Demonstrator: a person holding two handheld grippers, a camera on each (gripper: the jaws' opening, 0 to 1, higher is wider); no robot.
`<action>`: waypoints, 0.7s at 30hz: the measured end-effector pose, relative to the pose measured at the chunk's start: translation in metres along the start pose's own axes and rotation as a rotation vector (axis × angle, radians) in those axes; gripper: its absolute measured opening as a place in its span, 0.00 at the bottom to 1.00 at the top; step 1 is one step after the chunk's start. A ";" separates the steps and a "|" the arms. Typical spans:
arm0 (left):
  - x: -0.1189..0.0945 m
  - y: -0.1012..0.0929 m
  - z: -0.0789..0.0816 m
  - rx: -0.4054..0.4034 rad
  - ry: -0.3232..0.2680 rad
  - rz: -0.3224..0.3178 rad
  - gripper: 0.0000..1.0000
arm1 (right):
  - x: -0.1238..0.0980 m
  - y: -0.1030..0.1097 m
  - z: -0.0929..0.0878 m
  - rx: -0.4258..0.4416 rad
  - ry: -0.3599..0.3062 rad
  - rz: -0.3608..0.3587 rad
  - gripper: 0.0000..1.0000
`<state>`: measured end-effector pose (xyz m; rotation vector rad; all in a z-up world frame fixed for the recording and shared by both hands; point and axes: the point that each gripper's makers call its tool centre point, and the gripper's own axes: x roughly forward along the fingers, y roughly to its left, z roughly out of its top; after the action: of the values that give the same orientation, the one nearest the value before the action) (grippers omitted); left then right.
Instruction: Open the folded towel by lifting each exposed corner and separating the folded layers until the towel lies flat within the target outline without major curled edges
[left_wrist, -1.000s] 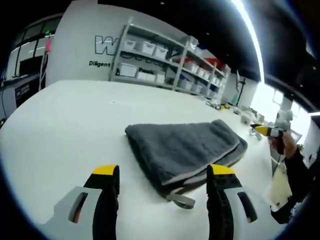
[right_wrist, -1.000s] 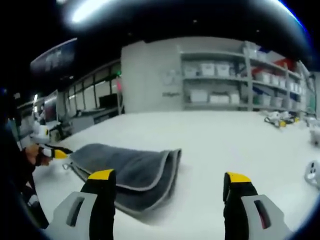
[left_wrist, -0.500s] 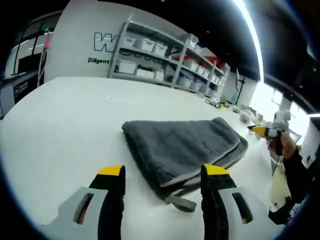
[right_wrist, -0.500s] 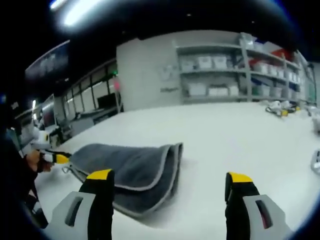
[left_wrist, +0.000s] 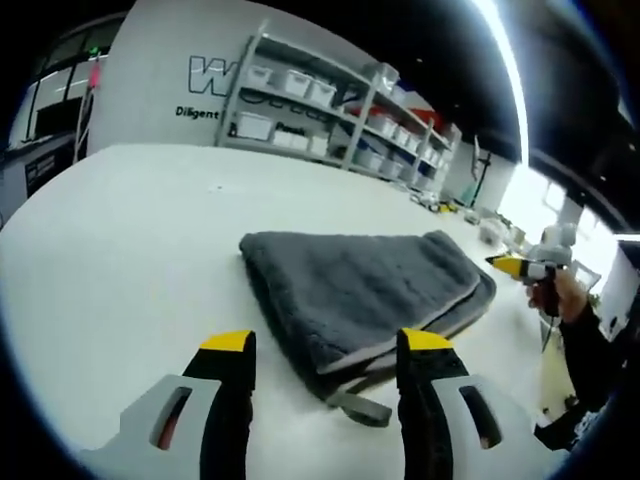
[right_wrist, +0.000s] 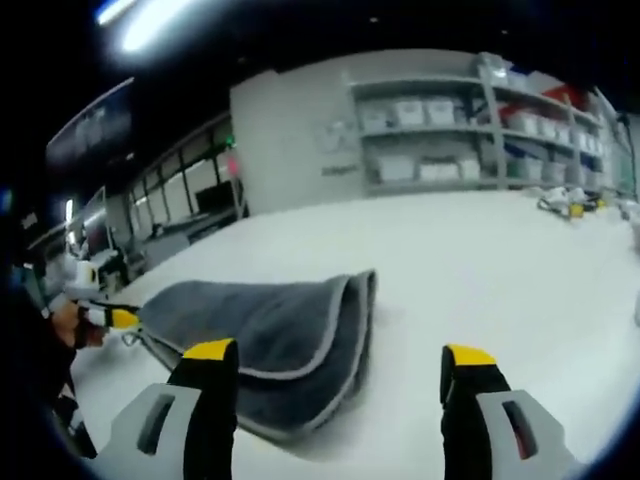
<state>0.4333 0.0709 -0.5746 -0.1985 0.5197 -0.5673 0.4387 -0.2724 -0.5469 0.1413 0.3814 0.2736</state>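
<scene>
A grey towel (left_wrist: 360, 285) lies folded on the white table (left_wrist: 120, 240), its pale-trimmed edges stacked toward me and a small loop tag (left_wrist: 358, 408) sticking out at the near corner. My left gripper (left_wrist: 325, 345) is open just short of that near corner, touching nothing. In the right gripper view the same towel (right_wrist: 270, 320) sits left of centre with its fold facing right. My right gripper (right_wrist: 338, 355) is open above the towel's near edge and holds nothing. A hand holds the right gripper (left_wrist: 520, 265) beyond the towel's far end. The left gripper (right_wrist: 110, 317) shows at the towel's left corner.
Shelving with white bins (left_wrist: 330, 110) stands behind the table, also seen as shelving (right_wrist: 450, 130) in the right gripper view. Small items (left_wrist: 440, 208) lie at the far table edge. A person's dark sleeve (left_wrist: 595, 350) is at the right. Bare tabletop (right_wrist: 520, 270) spreads right of the towel.
Both cameras have edged closer to the towel. My left gripper's jaws stand a little narrower than a second ago. The towel itself has not moved.
</scene>
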 end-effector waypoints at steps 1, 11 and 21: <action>0.000 0.000 0.000 -0.001 -0.001 0.000 0.54 | 0.001 0.000 0.000 0.001 0.000 -0.002 0.83; 0.002 0.005 0.002 -0.019 -0.002 0.019 0.54 | 0.007 0.001 -0.004 0.024 0.022 -0.004 0.81; 0.000 0.010 0.002 -0.022 0.006 0.055 0.52 | 0.020 0.001 -0.001 -0.004 0.055 -0.017 0.79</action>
<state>0.4391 0.0799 -0.5757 -0.2031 0.5356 -0.5093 0.4558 -0.2658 -0.5540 0.1272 0.4365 0.2619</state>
